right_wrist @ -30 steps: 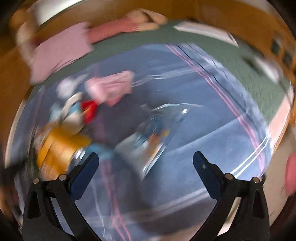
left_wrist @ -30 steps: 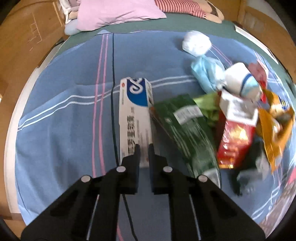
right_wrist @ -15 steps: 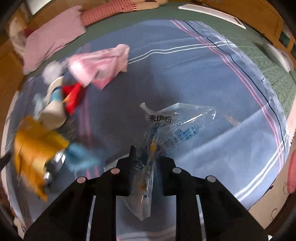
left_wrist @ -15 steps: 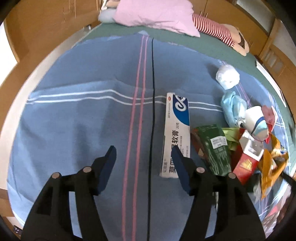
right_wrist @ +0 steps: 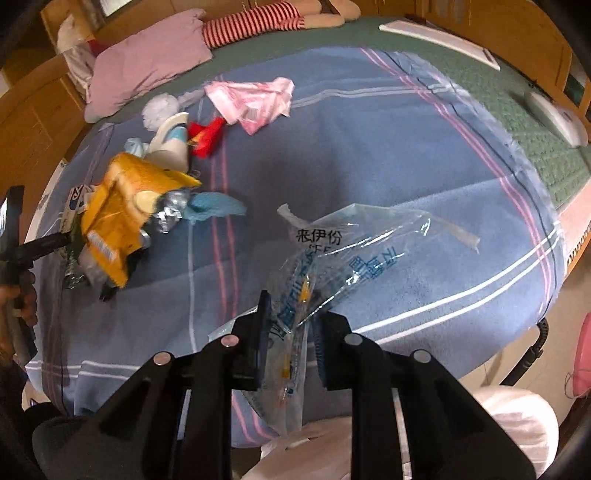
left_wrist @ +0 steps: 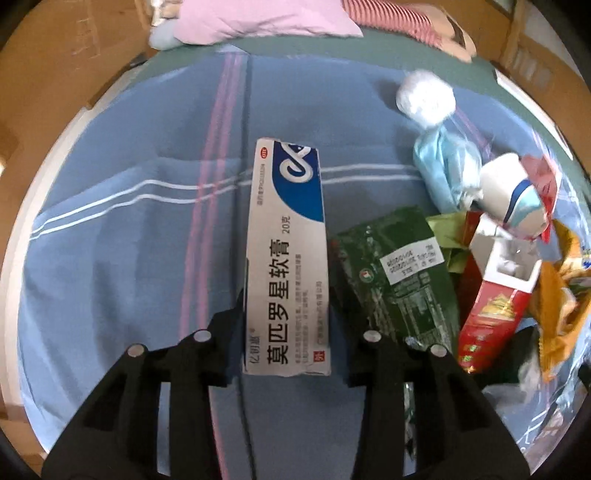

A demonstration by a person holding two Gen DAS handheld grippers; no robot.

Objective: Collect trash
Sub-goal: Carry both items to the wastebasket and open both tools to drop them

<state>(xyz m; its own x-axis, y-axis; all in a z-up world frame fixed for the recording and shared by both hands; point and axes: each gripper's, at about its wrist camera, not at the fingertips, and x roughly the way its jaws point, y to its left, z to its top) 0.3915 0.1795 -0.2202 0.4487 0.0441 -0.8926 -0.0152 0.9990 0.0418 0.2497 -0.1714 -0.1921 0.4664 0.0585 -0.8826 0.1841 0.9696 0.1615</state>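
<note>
Left gripper (left_wrist: 286,332) brackets the near end of the ointment box (left_wrist: 287,258); its jaws have just been closing, pads at the box's sides, contact likely. Right gripper (right_wrist: 290,343) clenched on the clear plastic bag (right_wrist: 332,266) near the blanket's (right_wrist: 369,155) near edge. Collection looks early: trash pile (right_wrist: 122,221) at the left edge (wrappers, cup, tissue) and pink wrapper (right_wrist: 255,98) remain. Blanket middle lies open for moving.

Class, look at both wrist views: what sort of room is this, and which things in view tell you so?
Most likely a bedroom. The trash lies on a bed with a blue striped sheet, a pink pillow sits at its far end, and a striped soft toy lies beside the pillow, with wooden furniture around.
</note>
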